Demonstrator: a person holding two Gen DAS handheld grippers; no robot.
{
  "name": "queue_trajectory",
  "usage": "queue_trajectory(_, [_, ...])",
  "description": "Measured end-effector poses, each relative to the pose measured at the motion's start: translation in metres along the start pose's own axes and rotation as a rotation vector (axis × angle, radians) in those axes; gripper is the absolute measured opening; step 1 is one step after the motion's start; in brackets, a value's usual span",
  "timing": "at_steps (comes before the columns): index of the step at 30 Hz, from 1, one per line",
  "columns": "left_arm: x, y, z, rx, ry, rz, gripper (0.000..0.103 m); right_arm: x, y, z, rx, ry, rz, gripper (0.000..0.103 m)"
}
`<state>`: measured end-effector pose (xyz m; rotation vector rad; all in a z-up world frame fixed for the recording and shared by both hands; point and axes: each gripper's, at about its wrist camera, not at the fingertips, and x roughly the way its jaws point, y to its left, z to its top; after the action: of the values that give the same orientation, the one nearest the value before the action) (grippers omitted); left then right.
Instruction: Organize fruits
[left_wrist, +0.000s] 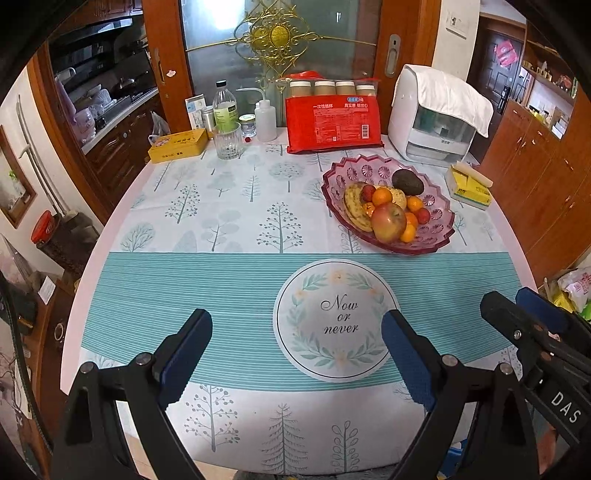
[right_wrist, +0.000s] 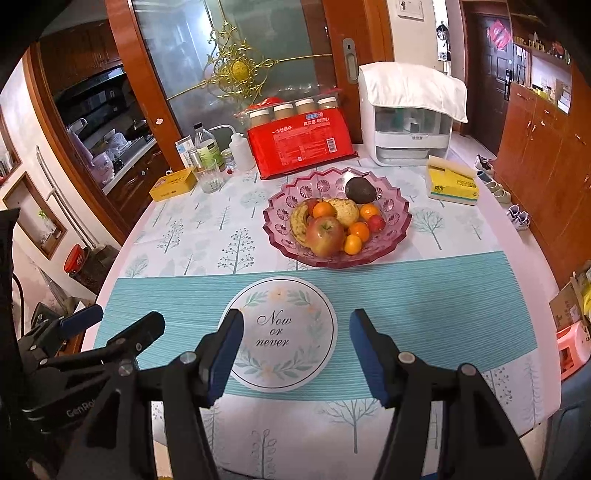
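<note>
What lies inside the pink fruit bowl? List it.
The bowl holds an apple, an avocado, a banana, several small oranges, two small red fruits and a pale speckled fruit. Anything beneath the pile is hidden.

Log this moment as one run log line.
left tongs: open, empty | right tongs: open, empty | fruit: all in pink bowl | apple: nearest front rim | tablecloth: no loose fruit
</note>
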<state>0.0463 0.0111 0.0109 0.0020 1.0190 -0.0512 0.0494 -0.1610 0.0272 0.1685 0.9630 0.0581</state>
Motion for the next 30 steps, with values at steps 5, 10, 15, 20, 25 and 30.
queue_trajectory(5, [0.0008, -0.0005, 0.0008, 0.007, 0.001, 0.003, 0.092, 0.0008, -0.001, 0.0004, 0.003, 0.0, -0.001, 0.061])
queue_trajectory(10, [0.0011, -0.0018, 0.0013, 0.008, 0.002, 0.006, 0.092, 0.0013, -0.0014, 0.001, 0.004, 0.001, 0.0, 0.061])
queue_trajectory(15, [0.0015, -0.0023, 0.0017, 0.009, 0.004, 0.005, 0.092, 0.0022, -0.0023, 0.0018, 0.002, 0.002, 0.002, 0.061])
queue_trajectory(20, [0.0018, -0.0037, 0.0024, 0.006, 0.003, 0.007, 0.092, 0.0028, -0.0022, 0.0024, 0.002, 0.0, 0.0, 0.061])
queue_trajectory(25, [0.002, -0.0042, 0.003, 0.005, 0.004, 0.008, 0.092, 0.0028, -0.0028, 0.0032, 0.003, 0.002, 0.001, 0.061])
queue_trajectory(30, [0.0021, -0.0041, 0.0037, 0.007, 0.005, 0.008, 0.092, 0.0034, -0.0029, 0.0038, 0.004, 0.003, 0.002, 0.061])
